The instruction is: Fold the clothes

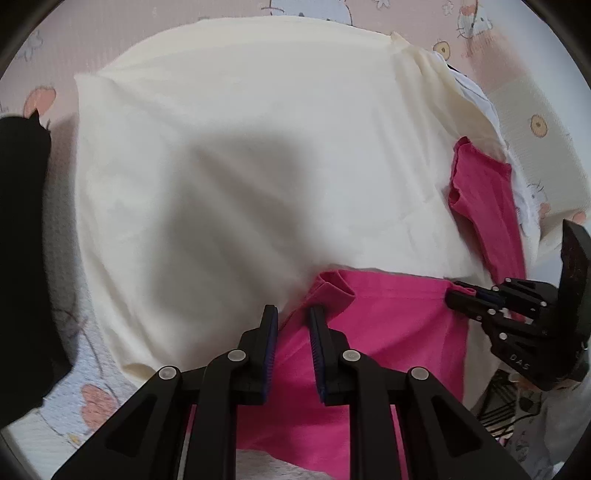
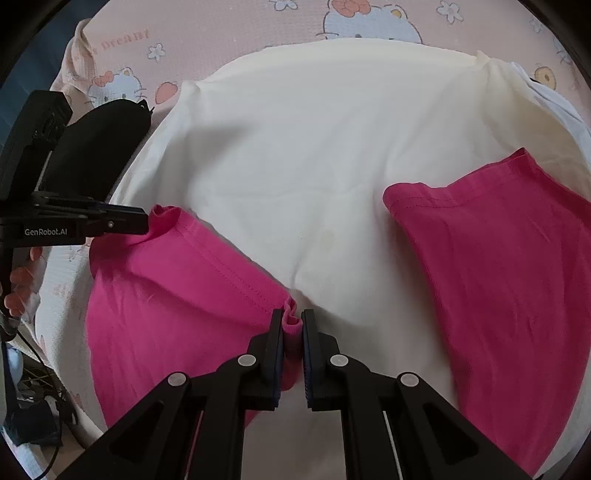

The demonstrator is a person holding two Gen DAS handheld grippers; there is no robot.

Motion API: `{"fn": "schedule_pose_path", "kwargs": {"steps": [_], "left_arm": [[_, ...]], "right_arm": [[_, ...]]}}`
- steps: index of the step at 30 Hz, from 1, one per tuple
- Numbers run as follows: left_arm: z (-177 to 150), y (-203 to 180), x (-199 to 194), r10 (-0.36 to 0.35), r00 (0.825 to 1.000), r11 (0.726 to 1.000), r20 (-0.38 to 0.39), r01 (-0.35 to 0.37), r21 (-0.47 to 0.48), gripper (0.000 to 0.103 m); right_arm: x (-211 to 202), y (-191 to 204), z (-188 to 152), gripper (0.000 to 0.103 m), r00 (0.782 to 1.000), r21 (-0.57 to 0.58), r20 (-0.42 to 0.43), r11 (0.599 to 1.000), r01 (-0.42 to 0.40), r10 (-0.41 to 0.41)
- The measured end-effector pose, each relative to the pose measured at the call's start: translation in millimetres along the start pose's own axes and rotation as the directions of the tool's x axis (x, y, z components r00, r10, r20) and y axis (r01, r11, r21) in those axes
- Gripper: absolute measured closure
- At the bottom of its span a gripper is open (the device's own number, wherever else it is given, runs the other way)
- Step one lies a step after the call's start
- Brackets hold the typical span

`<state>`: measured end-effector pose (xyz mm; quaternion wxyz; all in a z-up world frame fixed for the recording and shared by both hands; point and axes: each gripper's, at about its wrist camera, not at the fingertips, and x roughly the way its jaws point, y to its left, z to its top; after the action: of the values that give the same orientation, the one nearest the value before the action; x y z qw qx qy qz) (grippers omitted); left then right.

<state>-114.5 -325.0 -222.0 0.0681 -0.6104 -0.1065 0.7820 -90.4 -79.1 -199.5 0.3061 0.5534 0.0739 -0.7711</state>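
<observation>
The 2 black hand-held grippers are each pinching a corner of a bright pink cotton garment (image 2: 177,295), which is lying on top of a big cream-white cloth (image 2: 314,155) spread over a pale pink cartoon-cat bedsheet (image 2: 229,33). The right gripper (image 2: 293,325) is squeezing a small bunched fold of the pink hem between its nearly closed jaws. The left gripper (image 1: 293,314) is standing with its jaws narrow around the other pink corner, which is rolled up at the tips; it looks gripped, as the right wrist view shows the cloth bunched at its tip. Another part of the pink garment is lying off to the right. The step looks like a fold being started. Next, both hands probably need to be lifting together and carrying the edge across evenly.
</observation>
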Motion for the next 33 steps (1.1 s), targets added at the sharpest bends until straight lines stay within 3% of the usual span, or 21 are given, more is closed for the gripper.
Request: {"fn": "schedule_pose_path", "kwargs": {"steps": [9,14,22,28,30,32,33], "left_arm": [[-1,-6,-1,-0.024,1.000,1.000,0.005,0.024,-0.010,0.088],[-9,-12,-8,0.037,0.999,0.999,-0.014,-0.037,0.037,0.088],[-27,4,-38,0.036,0.999,0.999,-0.018,-0.035,0.035,0.087],[-21,5,-36,0.008,1.000,1.000,-0.027,-0.008,0.018,0.085],[-18,8,-30,-0.010,0.999,1.000,-0.041,0.010,0.006,0.074],[-19,19,-23,-0.002,0.999,1.000,-0.051,0.002,-0.001,0.034],[-21,24,-16,0.027,0.997,1.000,-0.070,-0.027,-0.002,0.026]], "right_arm": [[-1,0,-1,0.096,1.000,0.004,-0.013,1.000,-0.006,0.006],[-2,0,0,0.096,1.000,0.005,-0.016,1.000,-0.012,0.012],[-5,-3,-2,0.096,1.000,-0.007,-0.019,1.000,-0.012,0.012],[-5,-2,1,0.094,1.000,-0.017,-0.022,1.000,-0.013,0.012],[-5,-2,3,0.093,0.999,-0.019,-0.030,1.000,-0.015,0.014],[-5,-2,3,0.091,0.999,-0.015,-0.039,1.000,-0.018,0.017],[-6,-2,4,0.089,0.999,-0.015,-0.044,1.000,-0.019,0.018]]}}
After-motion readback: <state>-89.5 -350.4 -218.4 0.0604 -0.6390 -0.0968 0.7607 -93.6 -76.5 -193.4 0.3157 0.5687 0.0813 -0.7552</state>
